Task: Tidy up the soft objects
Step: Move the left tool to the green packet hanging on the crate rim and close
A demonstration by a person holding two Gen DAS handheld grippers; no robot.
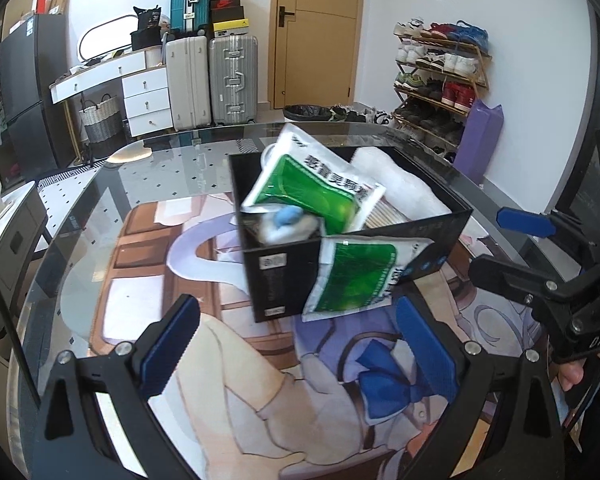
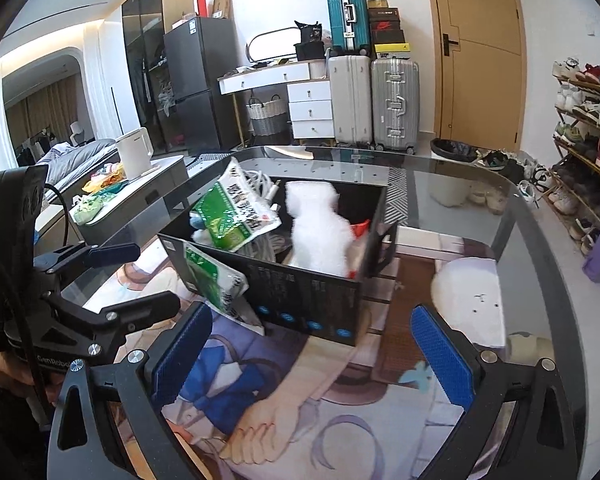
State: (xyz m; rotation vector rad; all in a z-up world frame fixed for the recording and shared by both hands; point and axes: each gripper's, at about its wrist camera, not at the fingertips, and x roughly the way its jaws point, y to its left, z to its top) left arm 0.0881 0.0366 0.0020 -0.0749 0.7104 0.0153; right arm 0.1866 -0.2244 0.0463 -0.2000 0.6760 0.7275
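Note:
A black box (image 1: 284, 276) (image 2: 300, 292) stands on the glass table. Inside lie a white fluffy towel (image 1: 404, 184) (image 2: 320, 232), a green-and-white packet (image 1: 316, 184) (image 2: 232, 216), a coil of white cable (image 2: 260, 180) and a small blue-and-white soft thing (image 1: 288, 224). A second green-and-white packet (image 1: 356, 276) (image 2: 216, 280) leans against the box's outer wall, on the table. My left gripper (image 1: 296, 344) is open and empty, just in front of the box. My right gripper (image 2: 312, 348) is open and empty, also in front of the box.
The table (image 1: 160, 168) carries a printed anime mat (image 1: 228, 360) (image 2: 300, 400). A white round object (image 2: 472, 300) lies to the right of the box. Suitcases (image 1: 212, 76), a drawer unit (image 1: 144, 96) and a shoe rack (image 1: 440, 76) stand beyond the table.

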